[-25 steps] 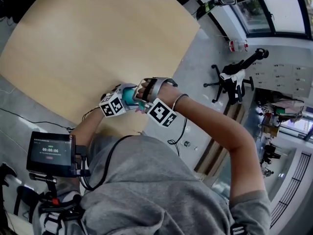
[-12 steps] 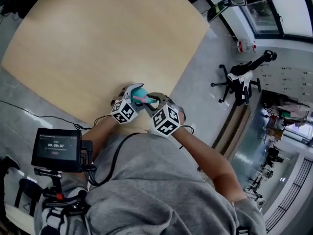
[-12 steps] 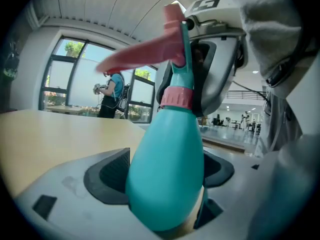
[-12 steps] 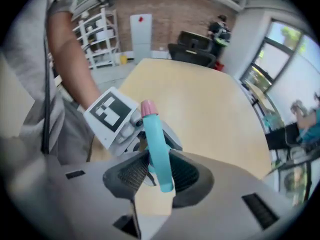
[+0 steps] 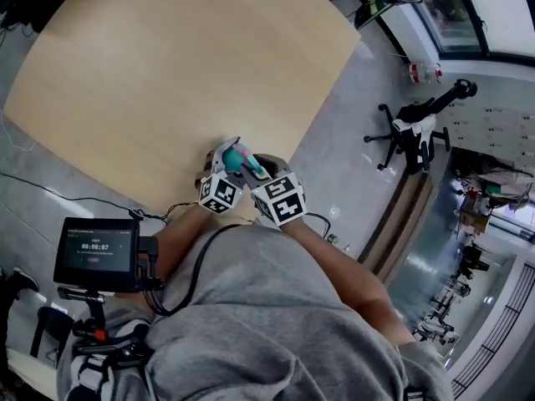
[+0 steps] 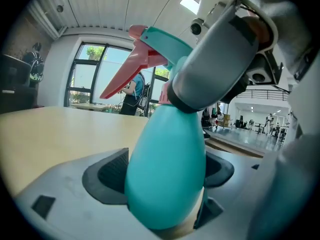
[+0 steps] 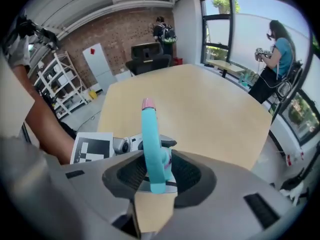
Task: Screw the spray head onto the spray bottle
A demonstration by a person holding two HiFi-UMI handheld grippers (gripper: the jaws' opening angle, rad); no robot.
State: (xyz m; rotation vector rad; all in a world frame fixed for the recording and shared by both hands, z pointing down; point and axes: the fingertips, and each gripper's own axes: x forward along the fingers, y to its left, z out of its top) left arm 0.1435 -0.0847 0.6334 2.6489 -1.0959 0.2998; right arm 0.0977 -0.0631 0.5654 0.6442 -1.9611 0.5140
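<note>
A teal spray bottle (image 6: 165, 169) stands between the pads of my left gripper (image 6: 166, 176), which is shut on its body. The teal spray head with its pink trigger (image 6: 150, 49) sits on the bottle's neck. My right gripper (image 7: 159, 171) comes down from above; its jaws have just been closing and its pads press on the spray head (image 7: 152, 144). In the head view both grippers meet at the table's near edge, the left gripper (image 5: 226, 164) beside the right gripper (image 5: 256, 172), with the bottle (image 5: 235, 159) between them.
The round wooden table (image 5: 167, 73) stretches away from the grippers. A small monitor (image 5: 96, 253) on a stand sits at lower left, and an office chair (image 5: 414, 132) is on the floor to the right. A person (image 7: 277, 49) stands by the window.
The right hand has rolled round over the bottle, its marker cube turning with it. Both grippers have drifted slightly closer together at the table's edge.
</note>
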